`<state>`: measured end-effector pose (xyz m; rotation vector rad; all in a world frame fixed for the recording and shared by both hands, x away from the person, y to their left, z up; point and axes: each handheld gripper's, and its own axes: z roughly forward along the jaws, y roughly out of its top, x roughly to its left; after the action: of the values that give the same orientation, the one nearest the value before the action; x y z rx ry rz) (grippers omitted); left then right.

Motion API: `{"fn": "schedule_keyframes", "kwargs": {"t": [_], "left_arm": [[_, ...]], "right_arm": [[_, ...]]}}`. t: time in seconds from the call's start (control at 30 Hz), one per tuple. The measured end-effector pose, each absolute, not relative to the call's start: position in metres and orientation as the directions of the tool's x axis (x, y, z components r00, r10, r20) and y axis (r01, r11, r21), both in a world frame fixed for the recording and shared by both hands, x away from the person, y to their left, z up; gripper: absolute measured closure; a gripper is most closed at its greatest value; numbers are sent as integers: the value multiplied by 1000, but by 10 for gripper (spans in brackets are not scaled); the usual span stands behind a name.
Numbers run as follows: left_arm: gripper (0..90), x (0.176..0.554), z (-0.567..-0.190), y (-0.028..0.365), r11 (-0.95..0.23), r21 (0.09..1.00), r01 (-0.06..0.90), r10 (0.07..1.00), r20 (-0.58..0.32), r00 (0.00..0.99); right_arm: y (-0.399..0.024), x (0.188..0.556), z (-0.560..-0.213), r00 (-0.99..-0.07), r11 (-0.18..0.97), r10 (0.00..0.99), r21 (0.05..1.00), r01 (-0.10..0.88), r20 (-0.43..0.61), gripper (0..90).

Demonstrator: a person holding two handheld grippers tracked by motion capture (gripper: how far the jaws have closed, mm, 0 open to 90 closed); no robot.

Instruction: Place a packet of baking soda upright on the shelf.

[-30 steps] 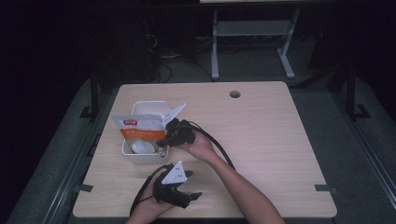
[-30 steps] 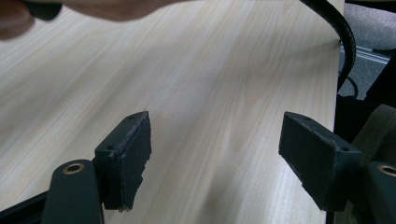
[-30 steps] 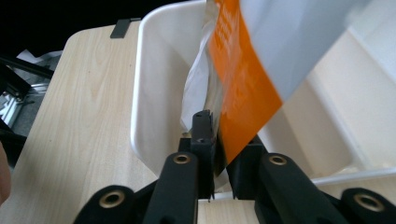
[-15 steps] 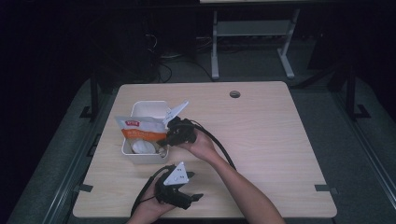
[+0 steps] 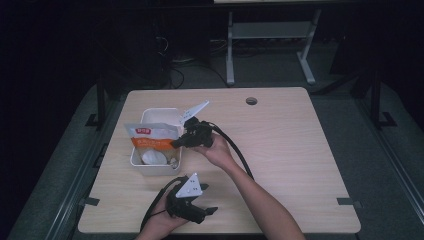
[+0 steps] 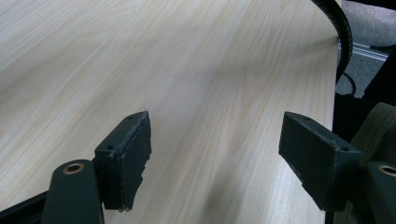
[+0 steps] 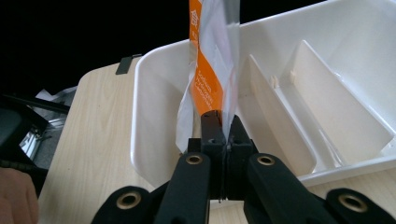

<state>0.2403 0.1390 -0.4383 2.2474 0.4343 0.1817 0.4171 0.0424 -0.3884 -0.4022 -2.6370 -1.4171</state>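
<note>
An orange-and-white packet point(image 5: 152, 137) point(image 7: 212, 70) stands on edge over a white plastic bin point(image 5: 159, 111) point(image 7: 154, 116) at the table's left. My right gripper point(image 5: 176, 142) point(image 7: 223, 122) reaches toward the bin from the right. Its jaws have just been closing and now pinch the packet's near edge between the pads. My left gripper point(image 5: 209, 199) point(image 6: 215, 154) rests low at the table's front edge, pointing right. Its jaws stand wide open with only bare tabletop between them.
A pale round item point(image 5: 150, 158) lies in the bin's near end. Upright dividers point(image 7: 322, 107) split the bin's inside. The right gripper's black cable point(image 5: 235, 147) trails back across the wooden table point(image 5: 300, 150), which has a cable hole point(image 5: 251, 101) near its far edge.
</note>
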Motion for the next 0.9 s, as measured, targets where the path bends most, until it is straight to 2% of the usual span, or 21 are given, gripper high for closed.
{"fn": "schedule_keyframes", "kwargs": {"t": [0.03,0.23,0.6,0.9], "left_arm": [[249,241,-438,139,-605,756,250,368,-13,930],[249,243,-438,140,-601,758,253,379,-8,925],[244,247,-439,139,-602,754,265,389,-13,921],[245,251,-439,140,-596,755,272,405,-10,914]], "right_arm": [[42,416,-387,-958,524,169,803,285,230,801],[31,413,-381,-958,516,178,808,285,224,712],[2,409,-373,-953,503,205,811,298,223,639],[-25,405,-369,-947,490,238,815,308,215,616]]}}
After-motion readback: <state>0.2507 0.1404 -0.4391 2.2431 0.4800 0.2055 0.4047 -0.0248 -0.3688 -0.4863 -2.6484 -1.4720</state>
